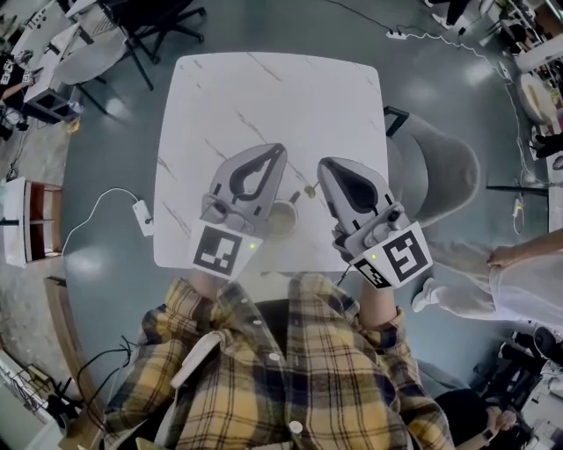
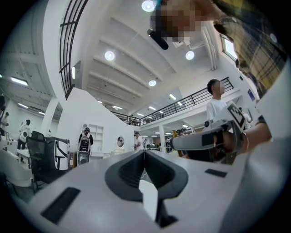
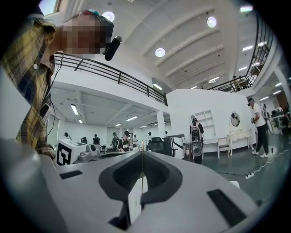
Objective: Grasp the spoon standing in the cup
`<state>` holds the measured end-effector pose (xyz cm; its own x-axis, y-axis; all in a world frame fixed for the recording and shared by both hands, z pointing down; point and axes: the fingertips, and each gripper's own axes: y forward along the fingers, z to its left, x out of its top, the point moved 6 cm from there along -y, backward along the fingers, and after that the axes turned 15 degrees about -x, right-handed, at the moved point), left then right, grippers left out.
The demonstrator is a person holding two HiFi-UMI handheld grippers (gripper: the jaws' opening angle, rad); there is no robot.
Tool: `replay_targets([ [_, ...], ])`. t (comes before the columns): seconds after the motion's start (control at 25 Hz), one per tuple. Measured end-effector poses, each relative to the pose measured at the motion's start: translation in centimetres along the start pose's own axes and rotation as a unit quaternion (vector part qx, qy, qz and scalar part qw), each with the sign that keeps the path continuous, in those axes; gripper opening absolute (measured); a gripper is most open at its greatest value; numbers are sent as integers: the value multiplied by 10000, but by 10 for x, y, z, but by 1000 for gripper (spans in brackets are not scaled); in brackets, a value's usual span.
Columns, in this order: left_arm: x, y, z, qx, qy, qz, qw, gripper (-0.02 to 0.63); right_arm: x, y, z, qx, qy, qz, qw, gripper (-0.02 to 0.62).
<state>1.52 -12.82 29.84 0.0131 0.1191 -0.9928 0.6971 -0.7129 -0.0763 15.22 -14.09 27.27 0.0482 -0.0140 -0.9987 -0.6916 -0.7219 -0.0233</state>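
In the head view a pale cup [image 1: 282, 219] stands near the front edge of the white marble table [image 1: 264, 97], partly hidden by my left gripper. A spoon [image 1: 304, 191] stands in it, its handle leaning toward the upper right. My left gripper [image 1: 280, 150] hovers just left of the cup and my right gripper [image 1: 323, 165] just right of it, both shut and empty. In the left gripper view the left gripper [image 2: 144, 153] points level across the room, and so does the right gripper [image 3: 142, 153] in its own view. Neither view shows cup or spoon.
A grey chair [image 1: 440, 171] stands against the table's right side and a black chair [image 1: 145, 26] beyond its far left corner. A white power strip [image 1: 142, 216] lies on the floor at left. A person's arm [image 1: 519, 264] shows at the right.
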Motion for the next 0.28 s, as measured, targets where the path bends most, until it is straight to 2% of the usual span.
replay_targets([
  [0.28,-1,6,-4,-438,-45,45,9990,18,5,-1,-3,49,-36,1,10000,17],
])
